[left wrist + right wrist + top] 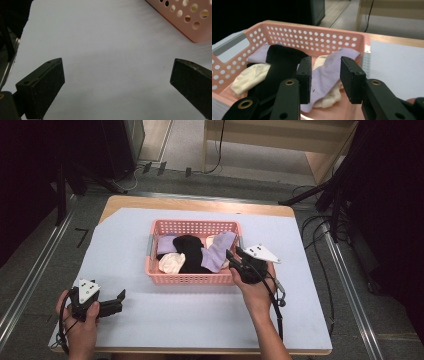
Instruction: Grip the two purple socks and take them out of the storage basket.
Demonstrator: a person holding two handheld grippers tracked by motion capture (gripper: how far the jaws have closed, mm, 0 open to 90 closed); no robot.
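A pink perforated basket (190, 279) stands mid-table and holds a purple sock (218, 251), a black sock (190, 251) and a cream sock (171, 263). My right gripper (233, 252) hovers over the basket's right front corner with its jaws apart. In the right gripper view the purple sock (324, 75) lies below and beyond the gap of the gripper (325, 62), untouched, beside the black sock (279, 65) and the cream sock (249, 77). My left gripper (120, 301) rests at the table's front left, jaws wide apart (117, 67) over bare sheet.
A pale sheet (200, 315) covers the wooden table. The basket's corner (190, 20) shows at the top right of the left gripper view. Cables and dark stands (320, 195) crowd the floor behind and to the right of the table.
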